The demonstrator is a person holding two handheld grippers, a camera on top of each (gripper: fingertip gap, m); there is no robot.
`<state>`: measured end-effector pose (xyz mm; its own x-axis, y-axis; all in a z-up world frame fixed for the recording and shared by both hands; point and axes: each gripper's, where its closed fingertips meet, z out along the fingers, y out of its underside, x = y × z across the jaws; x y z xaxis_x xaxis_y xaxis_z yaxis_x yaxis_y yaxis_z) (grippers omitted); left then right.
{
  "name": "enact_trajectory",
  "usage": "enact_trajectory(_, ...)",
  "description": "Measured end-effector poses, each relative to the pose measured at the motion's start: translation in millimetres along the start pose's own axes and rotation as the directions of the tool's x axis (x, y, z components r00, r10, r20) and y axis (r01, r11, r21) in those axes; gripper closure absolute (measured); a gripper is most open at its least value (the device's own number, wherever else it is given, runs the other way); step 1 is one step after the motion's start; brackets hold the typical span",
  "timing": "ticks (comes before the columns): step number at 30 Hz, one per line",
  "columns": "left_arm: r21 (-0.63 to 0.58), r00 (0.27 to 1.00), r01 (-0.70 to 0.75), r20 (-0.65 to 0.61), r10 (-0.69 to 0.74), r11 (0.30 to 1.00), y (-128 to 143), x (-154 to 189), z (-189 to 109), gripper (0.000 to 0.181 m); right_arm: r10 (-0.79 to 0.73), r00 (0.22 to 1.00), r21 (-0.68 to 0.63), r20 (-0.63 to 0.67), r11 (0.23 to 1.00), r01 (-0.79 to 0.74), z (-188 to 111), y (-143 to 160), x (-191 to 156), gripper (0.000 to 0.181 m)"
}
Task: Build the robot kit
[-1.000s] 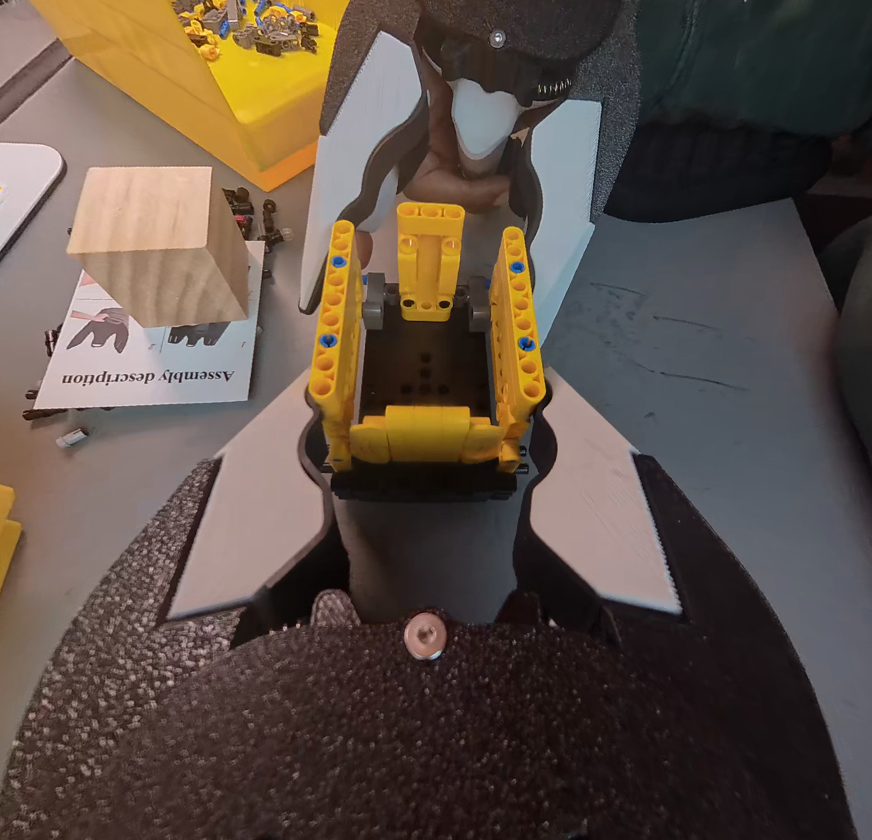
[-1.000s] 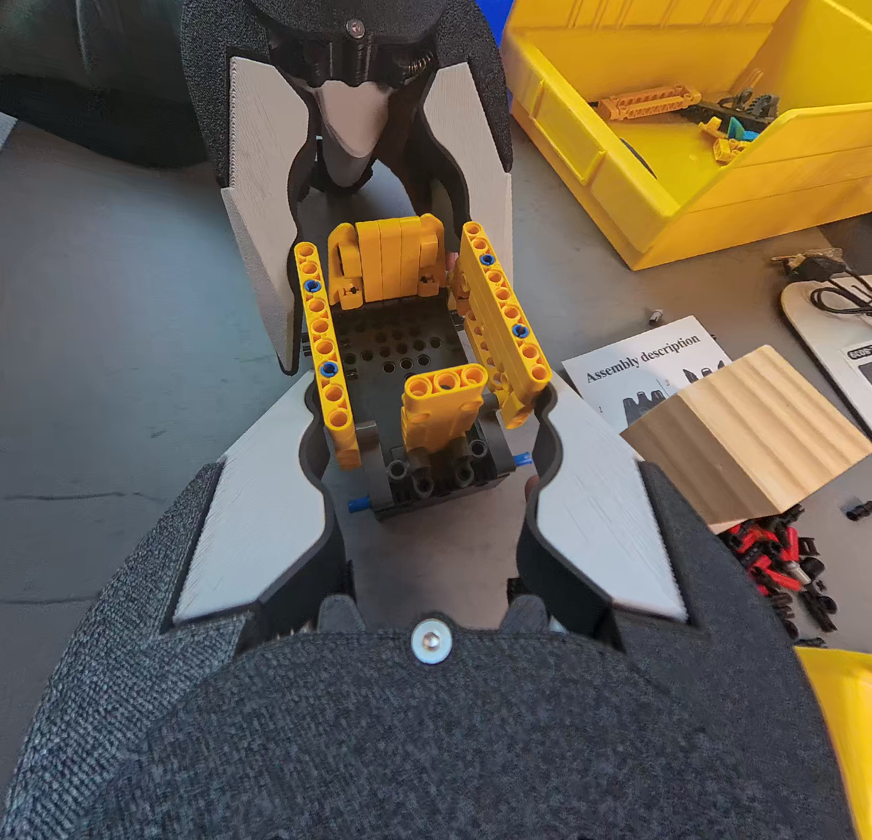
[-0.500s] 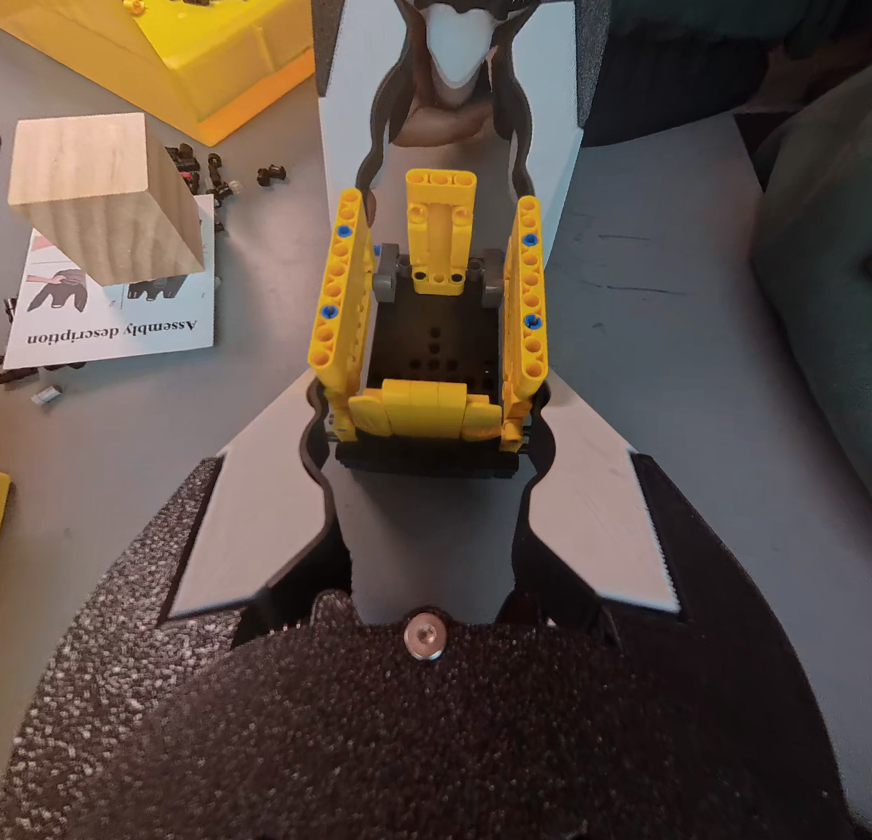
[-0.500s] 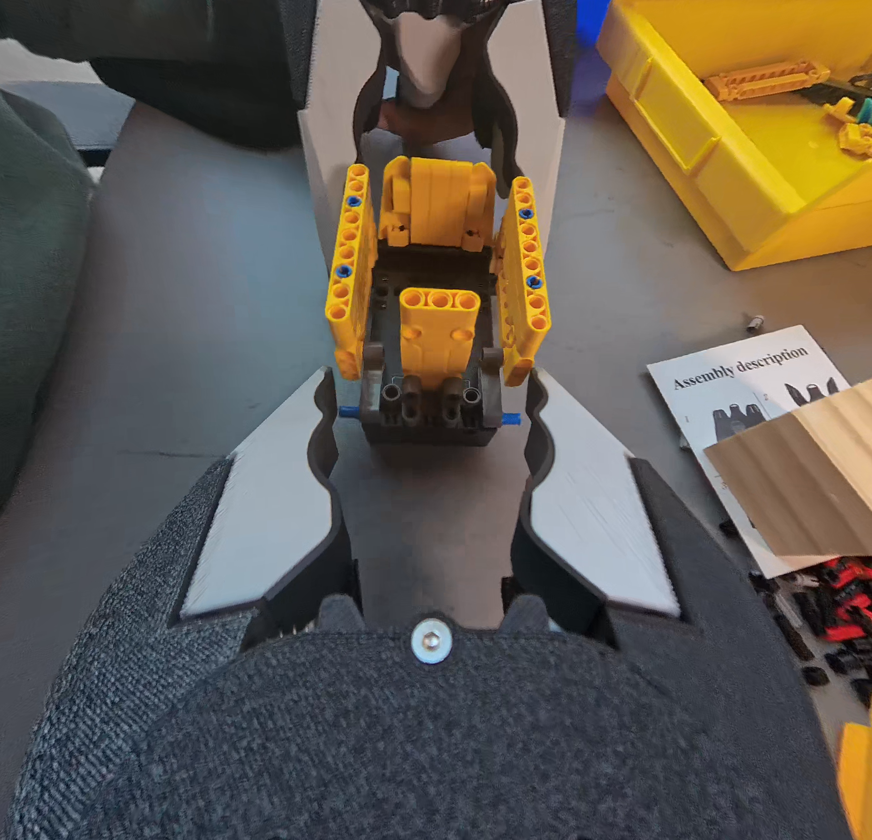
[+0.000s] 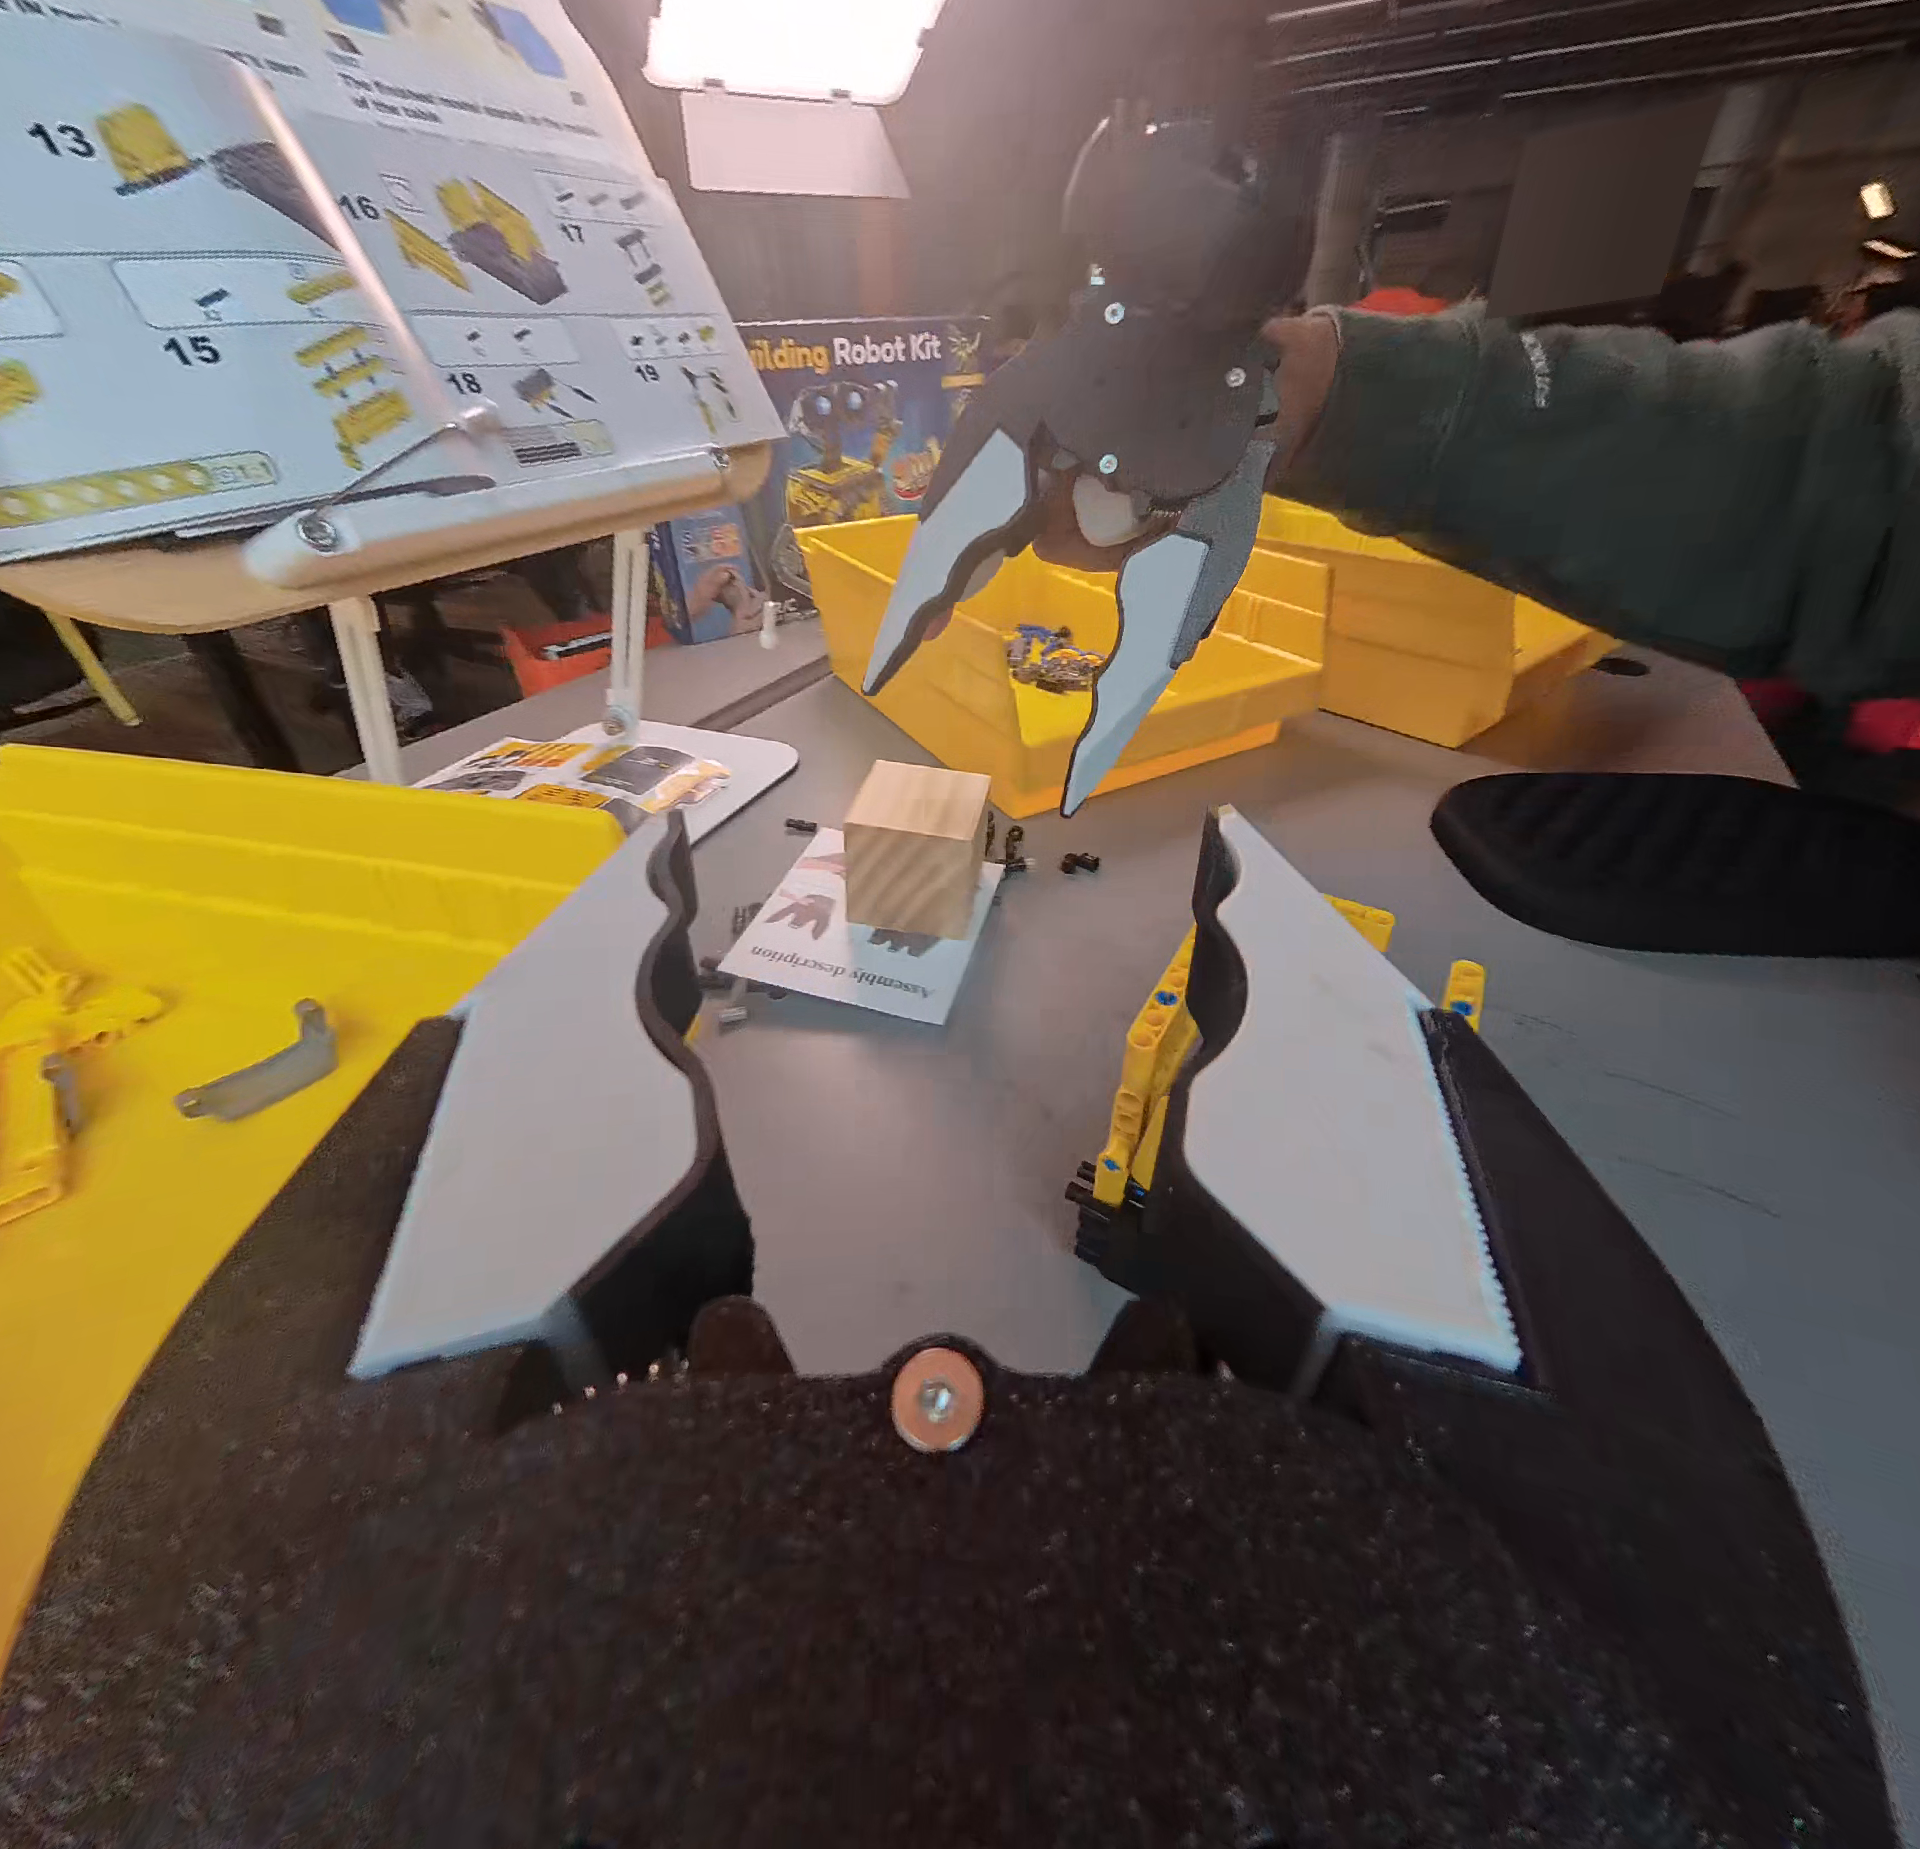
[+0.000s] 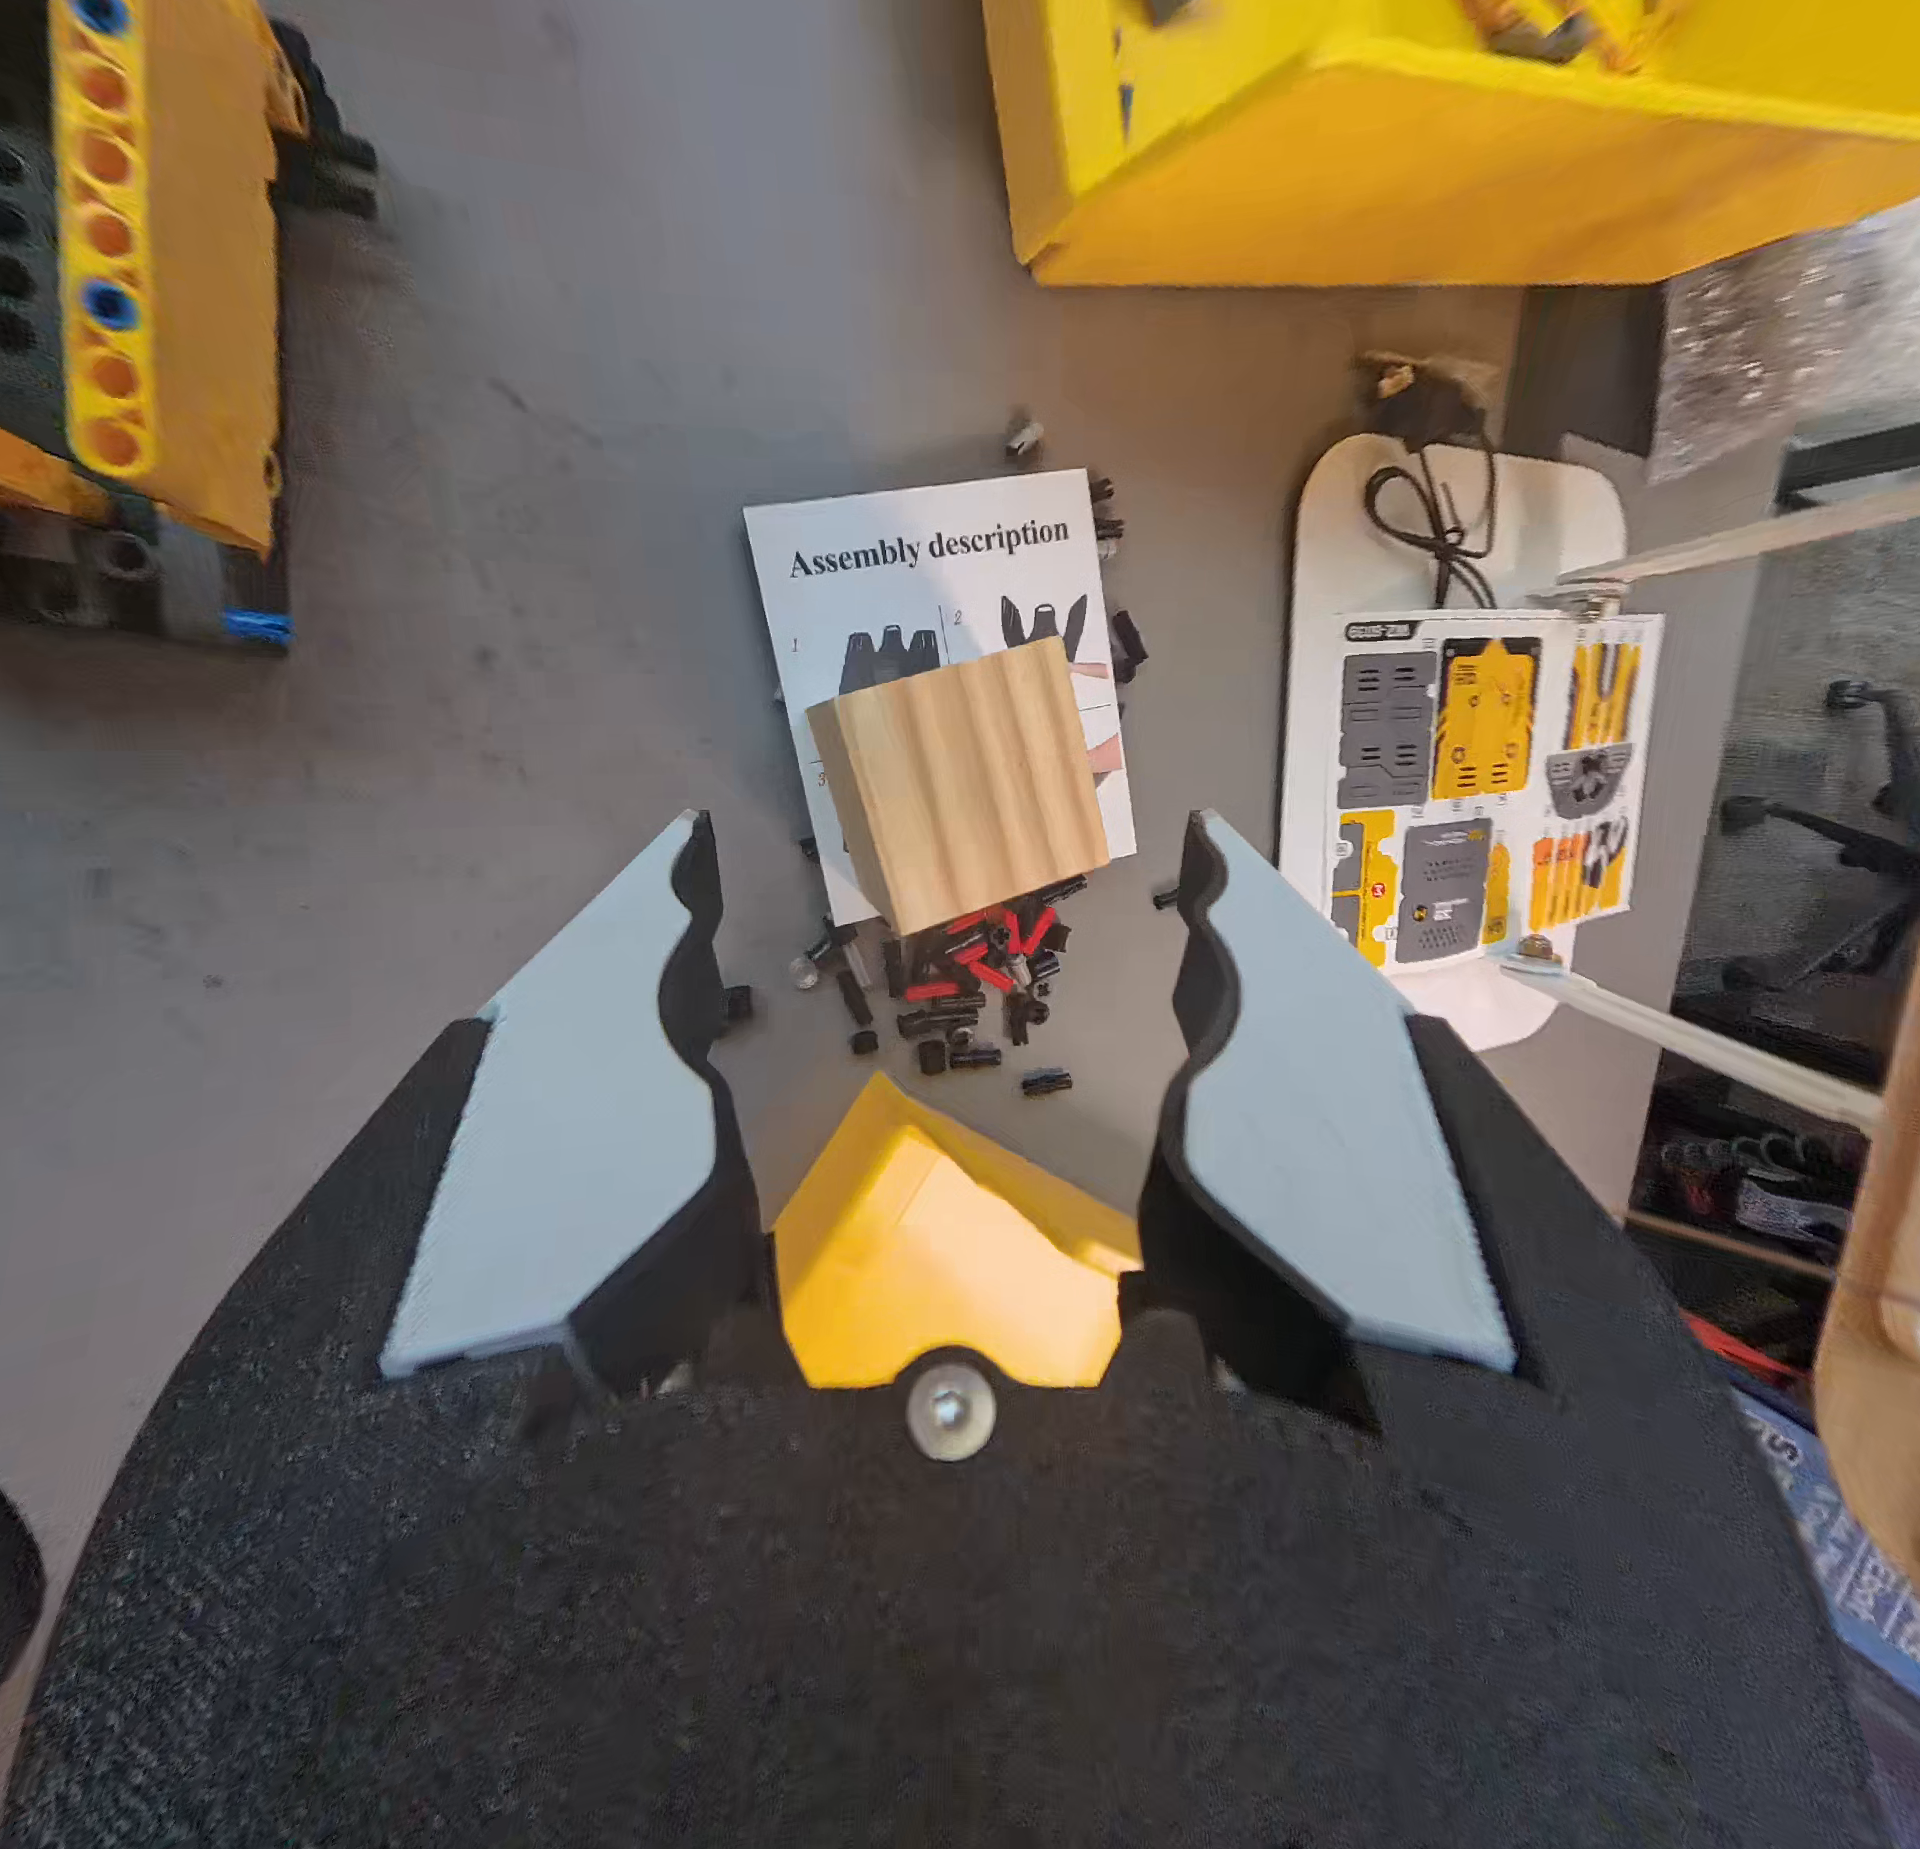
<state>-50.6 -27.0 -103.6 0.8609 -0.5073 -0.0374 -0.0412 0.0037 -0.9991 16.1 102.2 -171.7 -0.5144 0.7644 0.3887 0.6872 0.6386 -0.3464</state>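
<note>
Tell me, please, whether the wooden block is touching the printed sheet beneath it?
Touching. In the left wrist view the wooden block rests directly on the printed sheet, with no gap at its base; the right wrist view shows it overlapping the sheet too.

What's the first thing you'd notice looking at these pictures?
Probably the right gripper hanging open in the air above the grey table, held by a green sleeve. Below it a wooden block sits on a white printed sheet, with small black and red pins scattered beside it and yellow bins around.

Grey table (image 5: pixel 1714 1103) beneath a bright ceiling light (image 5: pixel 790 7).
</note>
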Motion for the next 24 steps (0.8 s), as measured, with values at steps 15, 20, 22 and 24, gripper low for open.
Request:
enact_trajectory(15,-0.081,0.992,-0.092,0.081,0.098,0.993,14.7,-6.6,4.3,0.098,0.327,0.887,0.049,-0.327,0.943,-0.33,-211.4,106.7,48.7,0.125)
enact_trajectory(20,-0.115,0.985,-0.129,0.102,0.141,0.985,19.3,-8.2,5.3,0.103,0.629,0.551,-0.222,-0.548,0.527,-0.821,-343.2,377.8,-35.1,0.125)
enact_trajectory(22,-0.138,0.982,-0.137,0.114,0.153,0.981,24.1,-10.3,6.2,0.104,0.717,0.383,-0.254,-0.583,0.287,-0.924,-369.9,469.2,-100.9,0.125)
enact_trajectory(24,-0.164,0.977,-0.138,0.137,0.161,0.977,28.8,-15.0,6.9,0.104,0.757,0.24,-0.256,-0.607,0.099,-0.961,-380.0,534.0,-158.9,0.125)
